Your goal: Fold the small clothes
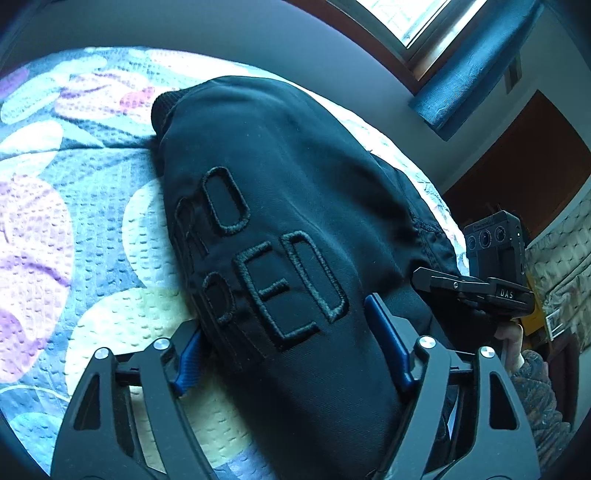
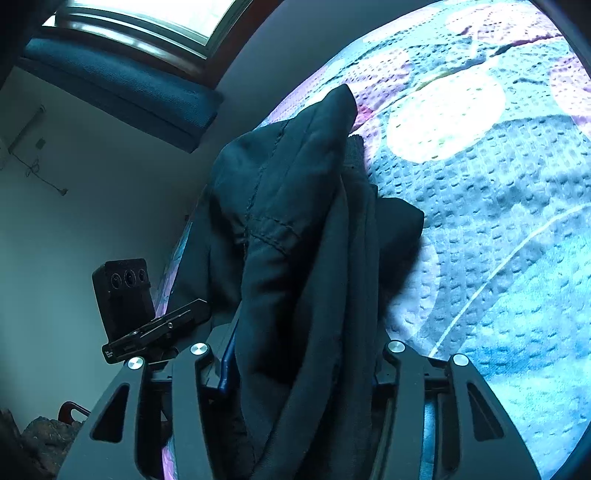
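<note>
Black garment (image 1: 280, 206), a small dark piece with raised stitched letters, fills the gap between the blue pads (image 1: 388, 343) of the left gripper (image 1: 291, 354); the fingers stand fairly wide with cloth bulging between them, and whether the pads press on it cannot be told. In the right wrist view the right gripper (image 2: 303, 373) has narrower fingers with a thick bunch of the same garment (image 2: 295, 229) packed between them, apparently clamped. Beyond both sets of fingertips the cloth runs forward onto a quilted bedspread (image 1: 74, 184) with pale, purple and blue patches. Further out, beside the left fingers, the other gripper's camera block appears, with a wall and a window (image 2: 155, 22) behind.
</note>
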Demonstrator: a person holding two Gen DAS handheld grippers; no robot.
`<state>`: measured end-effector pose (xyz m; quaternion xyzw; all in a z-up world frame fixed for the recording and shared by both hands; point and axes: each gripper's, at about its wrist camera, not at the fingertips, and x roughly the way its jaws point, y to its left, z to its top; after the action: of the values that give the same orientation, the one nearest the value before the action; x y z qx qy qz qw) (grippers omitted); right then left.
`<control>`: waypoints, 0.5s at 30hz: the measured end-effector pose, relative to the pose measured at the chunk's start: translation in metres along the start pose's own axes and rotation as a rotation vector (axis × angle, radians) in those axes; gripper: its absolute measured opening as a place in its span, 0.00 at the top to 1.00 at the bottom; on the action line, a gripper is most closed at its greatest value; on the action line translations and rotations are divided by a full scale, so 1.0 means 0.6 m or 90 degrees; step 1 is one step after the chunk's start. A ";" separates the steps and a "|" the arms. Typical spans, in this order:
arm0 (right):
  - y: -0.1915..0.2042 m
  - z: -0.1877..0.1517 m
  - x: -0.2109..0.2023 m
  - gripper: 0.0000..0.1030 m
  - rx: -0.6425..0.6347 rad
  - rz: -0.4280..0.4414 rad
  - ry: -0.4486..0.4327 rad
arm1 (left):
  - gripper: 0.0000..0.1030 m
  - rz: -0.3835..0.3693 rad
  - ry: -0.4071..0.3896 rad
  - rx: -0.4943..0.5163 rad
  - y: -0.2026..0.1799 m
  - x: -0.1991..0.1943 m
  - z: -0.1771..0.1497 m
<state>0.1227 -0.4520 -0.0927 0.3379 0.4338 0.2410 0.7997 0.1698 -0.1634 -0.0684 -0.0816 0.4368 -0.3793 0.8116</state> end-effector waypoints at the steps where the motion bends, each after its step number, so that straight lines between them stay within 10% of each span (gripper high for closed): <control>1: 0.002 0.001 0.000 0.52 0.001 0.000 -0.003 | 0.29 0.002 -0.002 0.000 -0.002 -0.001 0.002; 15: 0.033 0.003 0.046 0.54 0.000 0.018 -0.013 | 0.34 0.028 -0.012 -0.008 0.044 -0.054 0.003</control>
<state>0.1363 -0.4210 -0.0919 0.3465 0.4210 0.2489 0.8005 0.1750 -0.1231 -0.0584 -0.0806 0.4332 -0.3580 0.8232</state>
